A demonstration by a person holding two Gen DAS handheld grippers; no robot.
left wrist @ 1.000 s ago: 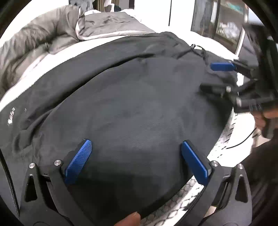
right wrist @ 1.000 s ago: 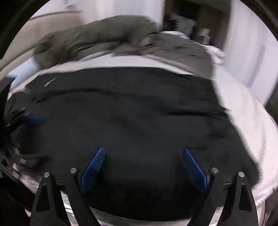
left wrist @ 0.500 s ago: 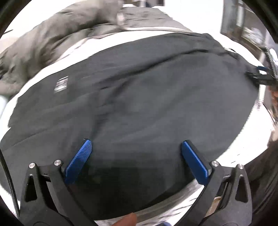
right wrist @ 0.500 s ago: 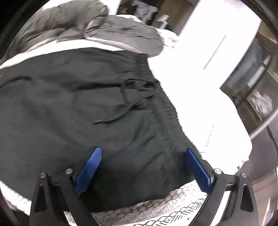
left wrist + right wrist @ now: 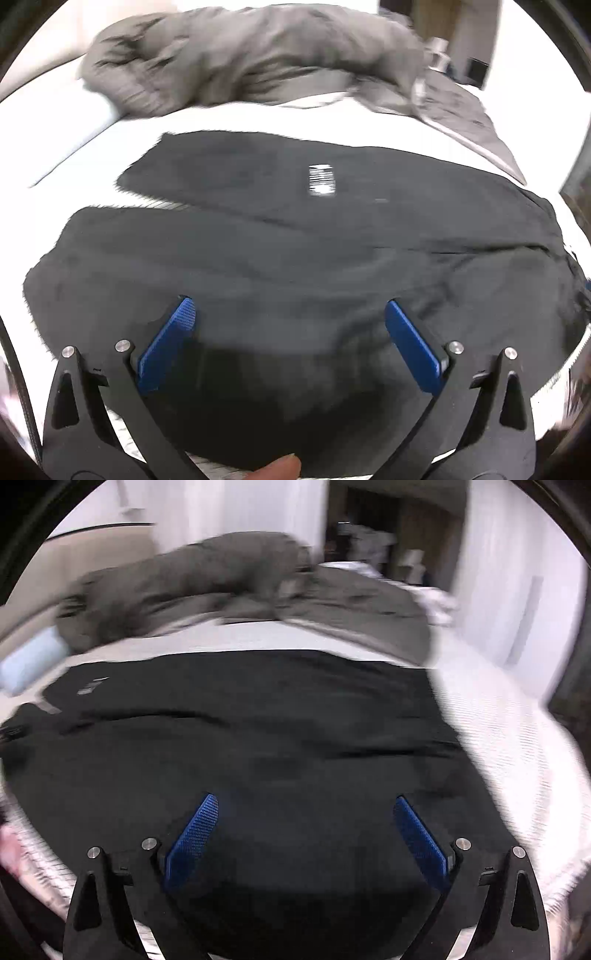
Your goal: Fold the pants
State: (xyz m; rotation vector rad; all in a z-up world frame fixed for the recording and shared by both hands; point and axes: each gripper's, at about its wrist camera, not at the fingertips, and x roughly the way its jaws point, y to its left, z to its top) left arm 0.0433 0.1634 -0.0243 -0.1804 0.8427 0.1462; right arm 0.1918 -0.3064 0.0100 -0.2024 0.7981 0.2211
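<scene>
Black pants (image 5: 295, 240) lie spread flat across a white bed, both legs reaching to the left, with a small white label (image 5: 321, 180) on the far leg. In the right wrist view the same pants (image 5: 258, 746) fill the middle. My left gripper (image 5: 290, 317) hovers open over the near leg, nothing between its blue pads. My right gripper (image 5: 306, 812) stands open above the dark cloth, also holding nothing. Both views are blurred by motion.
A rumpled grey duvet (image 5: 240, 62) is heaped along the far side of the bed; in the right wrist view the duvet (image 5: 207, 579) lies behind the pants. White sheet (image 5: 517, 731) shows to the right. A fingertip (image 5: 277, 467) shows at the bottom edge.
Both cameras have swung: the left view turned left toward the leg ends, and the right view swung back from the waistband and drawstring to the body of the pants. Both grippers stayed open.
</scene>
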